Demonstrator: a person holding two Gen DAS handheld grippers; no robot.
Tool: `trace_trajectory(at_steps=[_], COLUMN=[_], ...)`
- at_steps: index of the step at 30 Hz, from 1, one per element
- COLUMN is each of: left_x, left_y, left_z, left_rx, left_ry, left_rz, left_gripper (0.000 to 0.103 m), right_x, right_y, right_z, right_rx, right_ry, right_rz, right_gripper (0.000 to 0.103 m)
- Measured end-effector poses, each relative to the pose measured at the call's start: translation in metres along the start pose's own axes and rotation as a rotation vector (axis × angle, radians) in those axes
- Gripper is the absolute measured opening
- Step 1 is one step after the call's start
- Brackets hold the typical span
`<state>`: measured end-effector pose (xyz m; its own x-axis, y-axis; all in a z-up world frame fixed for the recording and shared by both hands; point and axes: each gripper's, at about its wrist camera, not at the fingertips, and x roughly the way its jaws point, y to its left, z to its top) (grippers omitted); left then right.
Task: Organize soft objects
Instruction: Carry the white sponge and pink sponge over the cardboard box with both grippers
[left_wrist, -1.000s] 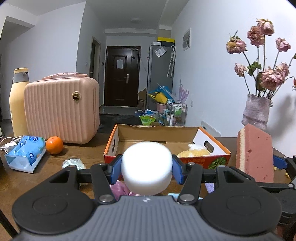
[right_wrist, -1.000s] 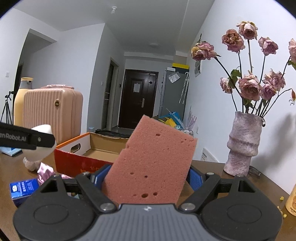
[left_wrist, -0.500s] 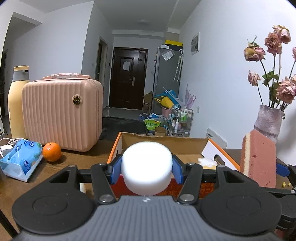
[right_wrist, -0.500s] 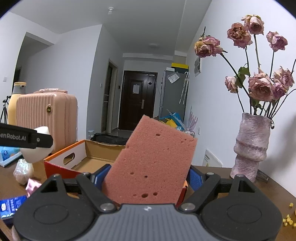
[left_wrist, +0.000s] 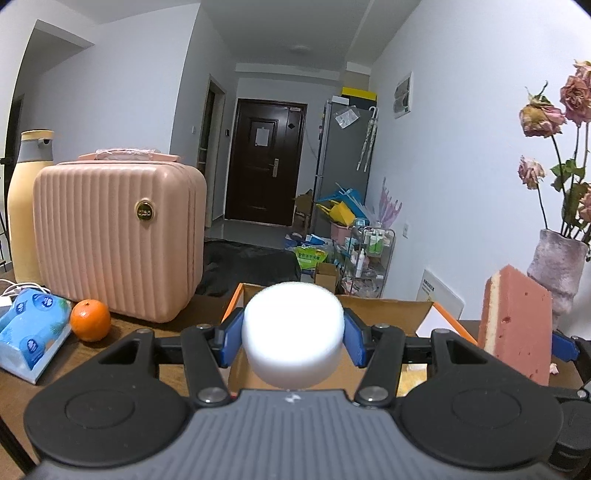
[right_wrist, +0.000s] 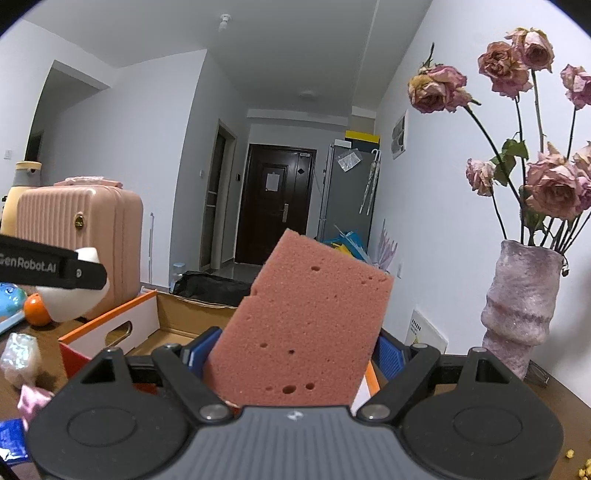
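Jaws level, clamping white foam (left_wrist: 293, 334); pink sponge (right_wrist: 306, 325)

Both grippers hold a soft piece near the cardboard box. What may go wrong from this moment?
1. The pink sponge sits tilted in the right gripper, held only near its lower end; it might twist or slip out.
2. The vase of dried roses stands close on the right; a sideways swing may knock it.
3. The white foam cylinder in the left gripper hides much of the cardboard box, so the drop may miss.
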<state>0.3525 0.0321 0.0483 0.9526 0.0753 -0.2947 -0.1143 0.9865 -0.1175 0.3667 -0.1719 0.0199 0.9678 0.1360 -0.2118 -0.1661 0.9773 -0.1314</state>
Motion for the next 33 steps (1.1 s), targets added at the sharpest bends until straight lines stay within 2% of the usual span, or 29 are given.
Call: trace_trajectory(at_steps=[15,27,33], left_x=[0.058,0.104,0.112], left_y=[-0.005,-0.009,-0.01], left_z=[0.014,0.01,0.006], left_rx=[-0.001,-0.005,0.016], left_ry=[0.007,0.058,0.078], left_rz=[0.021,0.044,0.061], left_gripper=[0.056,0.056,0.056], right_x=[0.06,0.108,0.114], right_y=[0.008,0.023,0.021], right_z=[0.01,0.009,0.006], right_rx=[-0.023,-0.036,-0.02], right_ry=[0.053,0.177,0.196], right_rz=[-0.008,0.023,0.02], right_gripper=[0.085,0.085,0.085])
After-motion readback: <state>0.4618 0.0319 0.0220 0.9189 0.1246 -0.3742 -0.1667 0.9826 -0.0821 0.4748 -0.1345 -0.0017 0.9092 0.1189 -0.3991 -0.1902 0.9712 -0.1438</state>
